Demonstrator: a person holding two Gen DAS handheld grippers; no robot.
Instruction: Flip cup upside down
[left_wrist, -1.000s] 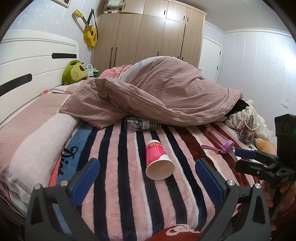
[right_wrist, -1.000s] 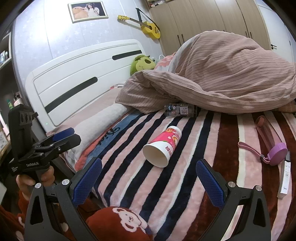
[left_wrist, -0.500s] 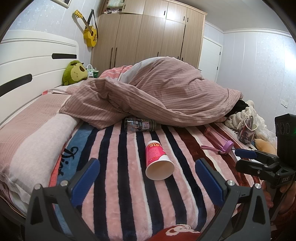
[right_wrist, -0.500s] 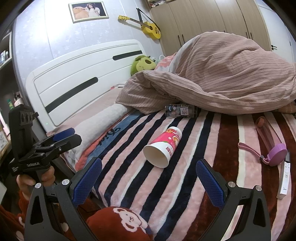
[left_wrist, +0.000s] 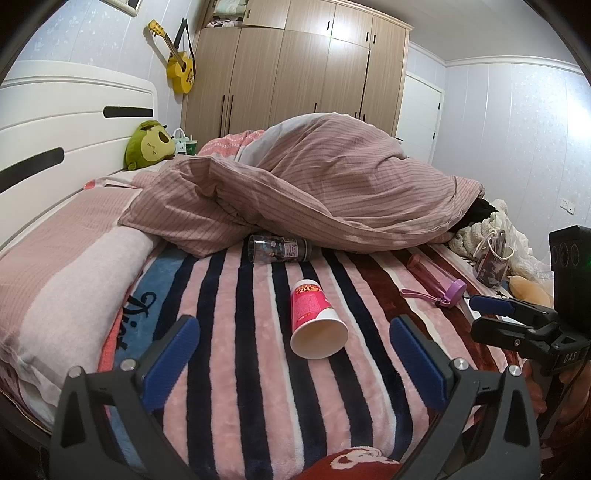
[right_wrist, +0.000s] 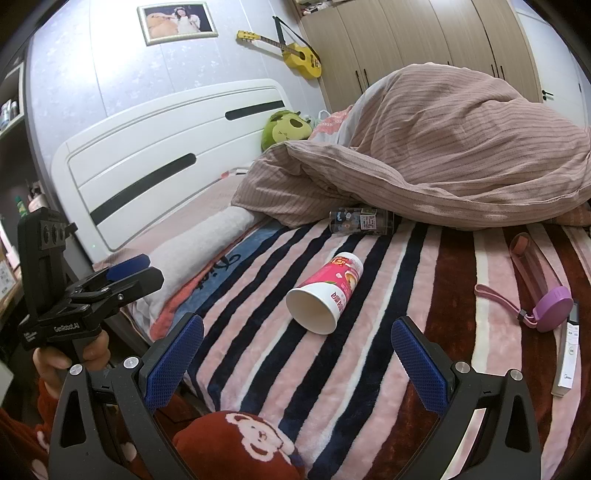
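Fingers (left_wrist: 177, 347) of the left gripper (left_wrist: 295, 350) and of the right gripper (right_wrist: 295, 350) stand wide apart, holding nothing. Between them, a little way ahead, the paper cup (left_wrist: 314, 315) lies on its side on the striped blanket (left_wrist: 240, 332), open mouth toward the cameras, untouched. Nothing of the flip looks done: the grasp, the lift, the turn and the setting down on its rim all remain. Behind it a dark bottle (left_wrist: 279, 248) lies against the quilt (left_wrist: 332, 192); a purple bottle (right_wrist: 543, 284) lies well apart.
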